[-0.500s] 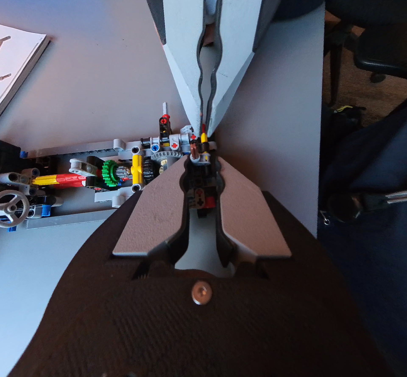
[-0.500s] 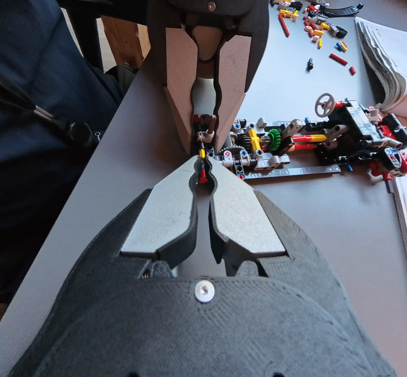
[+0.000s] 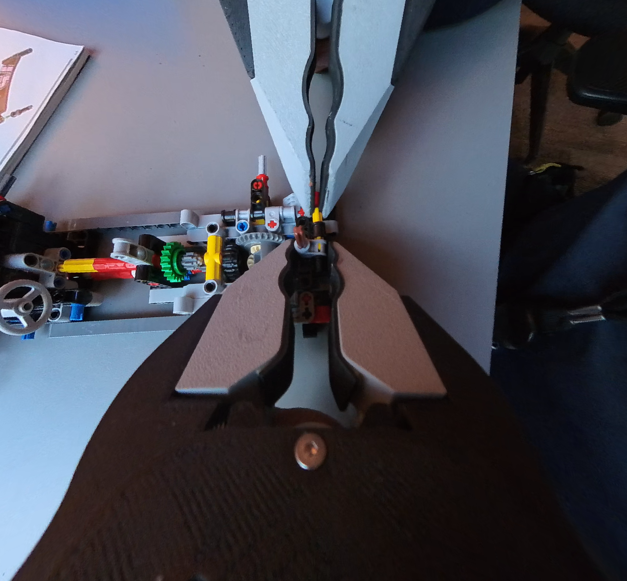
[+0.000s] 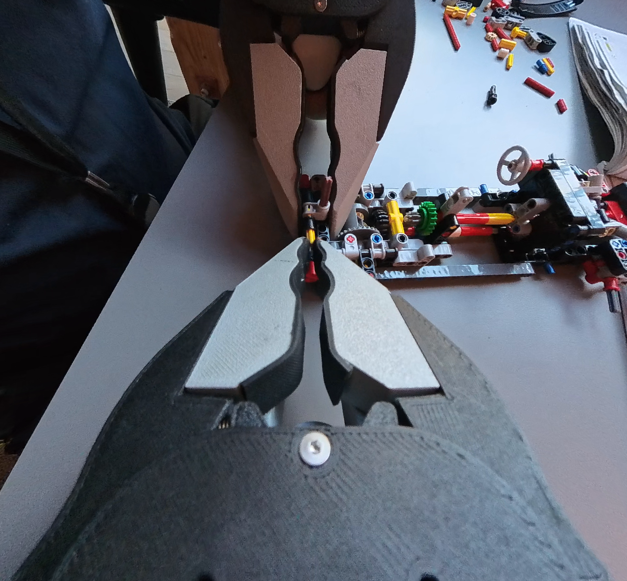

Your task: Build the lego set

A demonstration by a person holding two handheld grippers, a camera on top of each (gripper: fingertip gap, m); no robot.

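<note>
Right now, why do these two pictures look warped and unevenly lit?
Left wrist view: wide-angle lens bends the table edge; the tool's dark body is dim and soft. Right wrist view: same bulging; light glares on the grey beam, while the dark clothing stays shadowed.

Both views are lit by soft daylight that falls unevenly: the table is washed pale and bright at the far side of the right wrist view, while a warm pinkish cast is seen on it at the upper left of the left wrist view and a cool blue tint lower down. The dark gripper housings in the foreground are underexposed and slightly blurred, and deep shadow is held under the table edge and over the dark blue clothing. Straight edges are bent outward toward the borders by the wide-angle lens, and the loose bricks in the far corner are rendered soft.
</note>
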